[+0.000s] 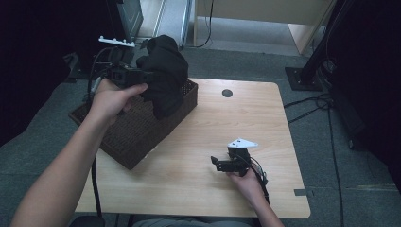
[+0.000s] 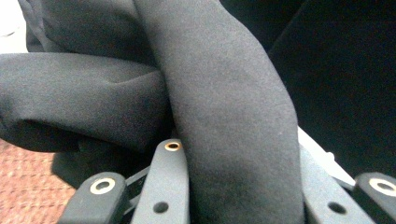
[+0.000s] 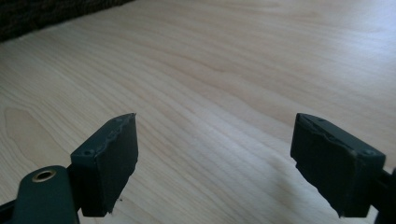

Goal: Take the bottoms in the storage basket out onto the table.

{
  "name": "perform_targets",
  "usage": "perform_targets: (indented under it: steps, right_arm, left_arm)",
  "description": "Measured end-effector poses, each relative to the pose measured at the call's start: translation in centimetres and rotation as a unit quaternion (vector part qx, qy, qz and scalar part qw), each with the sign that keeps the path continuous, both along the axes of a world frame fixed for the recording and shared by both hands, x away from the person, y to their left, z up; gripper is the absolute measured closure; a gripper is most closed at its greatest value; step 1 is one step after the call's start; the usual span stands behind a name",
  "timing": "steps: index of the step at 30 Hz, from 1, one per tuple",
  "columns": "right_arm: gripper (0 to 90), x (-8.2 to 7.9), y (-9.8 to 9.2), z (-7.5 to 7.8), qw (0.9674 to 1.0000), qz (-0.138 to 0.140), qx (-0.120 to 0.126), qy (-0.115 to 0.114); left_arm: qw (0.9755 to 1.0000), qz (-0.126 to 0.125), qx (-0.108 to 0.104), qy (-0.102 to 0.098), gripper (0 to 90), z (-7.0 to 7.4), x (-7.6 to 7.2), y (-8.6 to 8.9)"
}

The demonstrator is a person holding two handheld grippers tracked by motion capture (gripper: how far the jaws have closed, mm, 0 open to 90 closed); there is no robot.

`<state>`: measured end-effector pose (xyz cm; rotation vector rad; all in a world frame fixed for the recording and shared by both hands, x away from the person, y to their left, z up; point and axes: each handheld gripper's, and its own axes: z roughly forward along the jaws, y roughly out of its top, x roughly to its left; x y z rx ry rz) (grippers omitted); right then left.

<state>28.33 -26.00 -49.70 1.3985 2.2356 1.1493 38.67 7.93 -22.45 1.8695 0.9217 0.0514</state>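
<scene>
Now we hold the black cloth (image 1: 163,75) clamped in our left gripper (image 1: 142,74), lifted above the brown woven basket (image 1: 137,132) at the table's (image 1: 198,179) left edge, while our right gripper (image 1: 216,163) stays above the bare wood with jaws apart and nothing between them.

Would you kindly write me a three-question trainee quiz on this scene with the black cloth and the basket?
1. True or false: the left gripper is shut on the black cloth.
2. What lies under the hanging cloth: (a) the wicker basket, (b) bare floor, (c) a metal tray?
3. What is between the jaws of the right gripper?

Key: 1 true. 2 (a). 3 nothing; they stand apart over the wooden table.
</scene>
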Motion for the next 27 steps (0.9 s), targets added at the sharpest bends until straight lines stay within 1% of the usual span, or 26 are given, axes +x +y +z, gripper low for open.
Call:
perform_targets:
  steps: [3,4,5,7,9,12,14,16,17,18,19,20,21,22,25,27]
  right_arm:
    - [15.4,0.0,-0.8,0.6,0.9999,-0.008,0.001,-0.01]
    - [15.4,0.0,-1.3,0.8,0.9998,-0.016,0.004,-0.011]
    - [15.4,0.0,-1.3,0.8,0.9998,-0.016,0.004,-0.011]
    - [15.4,0.0,-1.7,0.9,0.9997,-0.022,0.007,-0.011]
    - [15.5,0.0,-2.2,1.1,0.9995,-0.028,0.011,-0.014]
    - [15.6,0.0,-2.9,1.5,0.9991,-0.036,0.014,-0.018]
    - [15.7,0.0,-3.2,1.7,0.9987,-0.042,0.019,-0.021]
    - [15.7,0.0,-3.6,1.8,0.9985,-0.045,0.02,-0.021]
    - [15.8,0.0,-3.8,1.9,0.9984,-0.049,0.022,-0.02]
    - [15.8,0.0,-4.0,1.9,0.9983,-0.05,0.022,-0.022]
    - [15.8,0.0,-4.1,2.0,0.9981,-0.053,0.023,-0.023]
    - [15.8,0.0,-4.3,2.1,0.9979,-0.056,0.025,-0.024]
    - [15.8,0.0,-4.5,2.2,0.9977,-0.056,0.027,-0.025]
    - [15.8,0.0,-4.6,2.2,0.9976,-0.059,0.025,-0.027]
    - [15.9,0.0,-5.1,2.3,0.9969,-0.067,0.03,-0.028]
    - [16.0,0.0,-5.4,2.3,0.9966,-0.07,0.032,-0.028]
  left_arm:
    - [0.9999,-0.013,-0.005,-0.004,76.5,0.7,-0.6,-0.7]
    - [0.9998,-0.017,-0.006,-0.007,76.5,1.0,-0.8,-1.0]
    - [0.9998,-0.019,-0.009,-0.005,76.5,1.2,-0.9,-1.1]
    - [0.9994,-0.03,-0.018,-0.004,76.5,1.8,-1.3,-1.5]
    - [0.9991,-0.037,-0.015,-0.01,76.5,2.4,-1.8,-1.9]
    - [0.9984,-0.05,-0.026,-0.006,76.5,3.1,-2.3,-2.4]
    - [0.9977,-0.058,-0.031,-0.015,76.5,3.9,-2.8,-2.7]
    - [0.9974,-0.064,-0.025,-0.021,76.7,4.4,-2.9,-3.0]
    - [0.9972,-0.065,-0.033,-0.014,77.2,4.4,-2.9,-3.1]
    - [0.9968,-0.071,-0.037,-0.004,77.6,4.4,-2.9,-3.3]
    - [0.9967,-0.074,-0.034,-0.004,77.6,4.2,-2.9,-3.5]
    - [0.9968,-0.076,-0.024,-0.008,77.6,3.9,-3.0,-3.8]
    - [0.9968,-0.077,-0.023,-0.006,77.7,3.6,-2.9,-4.1]
    - [0.9965,-0.08,-0.024,0.005,77.7,3.0,-2.7,-4.4]
    - [0.9959,-0.085,-0.017,0.027,77.8,1.2,-2.3,-5.2]
    - [0.9955,-0.086,-0.012,0.038,77.8,0.0,-2.1,-5.8]
